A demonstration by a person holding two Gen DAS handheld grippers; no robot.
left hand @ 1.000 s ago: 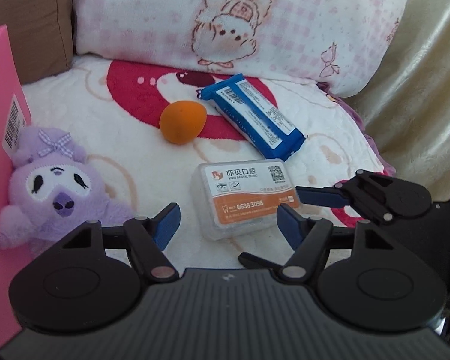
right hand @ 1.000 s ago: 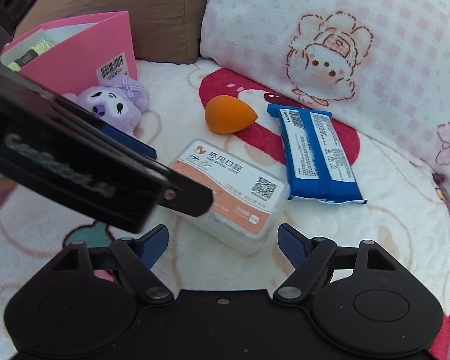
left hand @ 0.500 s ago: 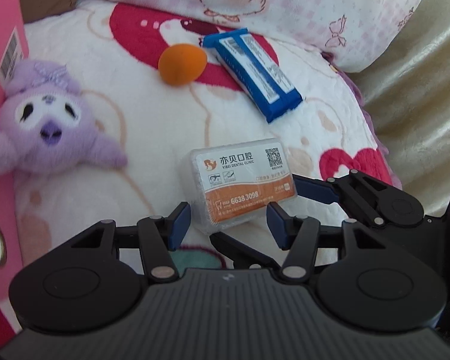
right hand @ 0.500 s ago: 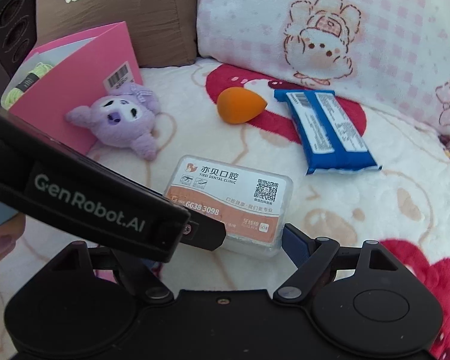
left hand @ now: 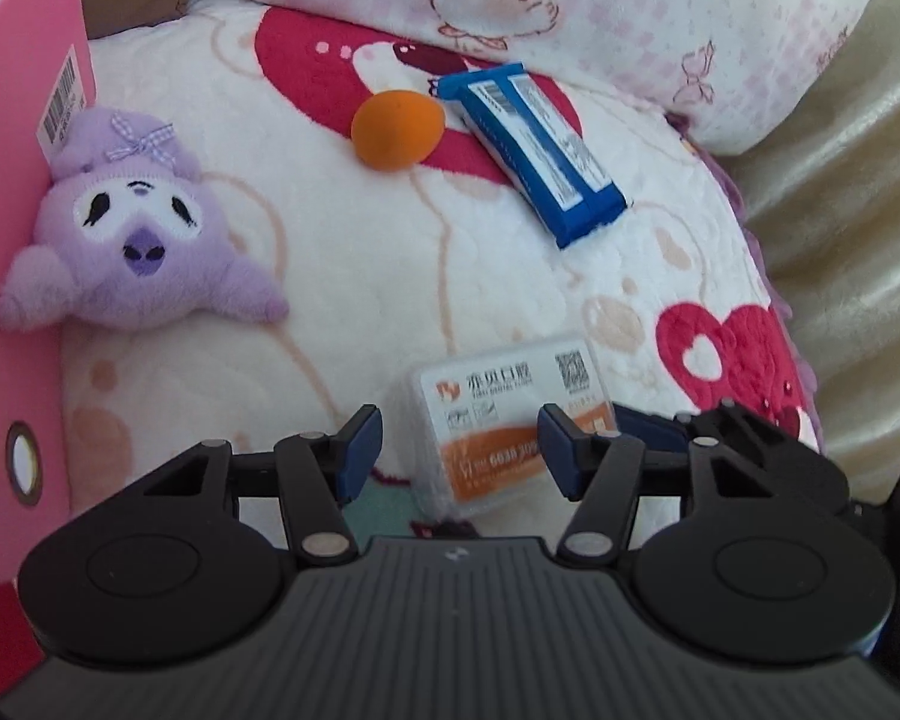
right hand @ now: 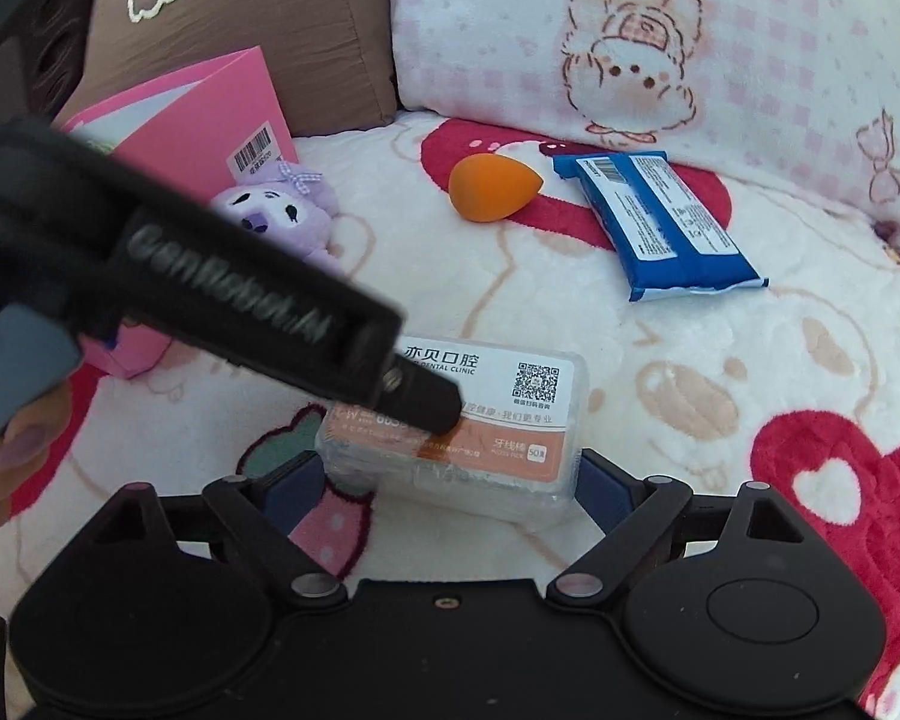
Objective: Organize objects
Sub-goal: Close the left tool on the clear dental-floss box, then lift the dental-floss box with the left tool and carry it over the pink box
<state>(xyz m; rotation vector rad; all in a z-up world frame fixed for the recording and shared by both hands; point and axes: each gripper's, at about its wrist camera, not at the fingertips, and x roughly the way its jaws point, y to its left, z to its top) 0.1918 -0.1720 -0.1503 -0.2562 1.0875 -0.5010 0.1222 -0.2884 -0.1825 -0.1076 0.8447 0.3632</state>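
Both grippers bracket the clear plastic floss-pick box with its orange-and-white label (right hand: 459,429): the right gripper (right hand: 450,480) fingers are opening around it, the left gripper (left hand: 459,450) fingers half-open, neither pressing.

One plush toy (left hand: 132,234), one orange sponge (left hand: 397,129), one blue packet (left hand: 534,150), one floss box (right hand: 468,426), one pink folder (right hand: 210,114).

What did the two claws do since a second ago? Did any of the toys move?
Both claws came in around the clear floss box. The right claw now straddles it and its jaws are opening; I can't tell whether they touch it. The left claw narrowed and sits over the box's top. The purple plush, orange sponge, blue packet and pink folder stayed put.
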